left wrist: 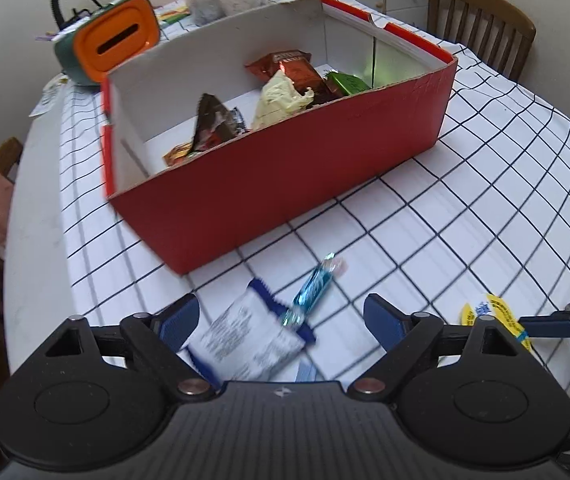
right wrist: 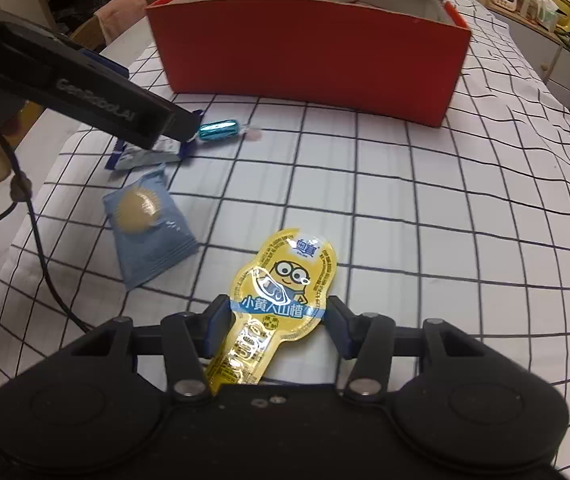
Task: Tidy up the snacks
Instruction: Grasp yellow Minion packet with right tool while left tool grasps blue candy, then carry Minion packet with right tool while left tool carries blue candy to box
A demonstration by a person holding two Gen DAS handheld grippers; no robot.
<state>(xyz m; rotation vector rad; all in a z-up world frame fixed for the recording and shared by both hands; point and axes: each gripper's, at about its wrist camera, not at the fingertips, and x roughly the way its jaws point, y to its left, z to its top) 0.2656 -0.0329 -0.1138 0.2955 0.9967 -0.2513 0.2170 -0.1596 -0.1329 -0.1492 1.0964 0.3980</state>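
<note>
1. Yellow foil is the trouble spot: the flat, spoon-shaped yellow snack packet point(right wrist: 281, 300) lies on the grid-patterned white tablecloth point(right wrist: 465, 208), and the right gripper point(right wrist: 279, 320) has its blue pads against the packet's narrow waist. The grip looks shallow, on thin slippery film, so a quick lift could let the packet slide out or fold.

2. The left gripper point(left wrist: 281, 316) stands with its jaws wide over the white-and-blue printed sachet point(left wrist: 251, 340) and the shiny blue twist-wrapped candy point(left wrist: 313, 288), which lies across the sachet's corner. Closing here might catch both, or flick the candy away. Neither piece is held.

3. The blue pillow pouch with a round golden biscuit picture point(right wrist: 151, 228) lies apart, beside the yellow packet, untouched.

4. The open red cardboard box with white inner walls point(left wrist: 293, 160) sits beyond the loose snacks and already holds several wrappers. Its near wall is tall; a low carry could strike it and push the box.

5. Writing: the yellow packet's blue band reads 小黄人山楂, under a goggled cartoon figure. The left gripper's side shows "GenRobot.AI", somewhat blurred. The sachet's print is too blurred to read.
</note>
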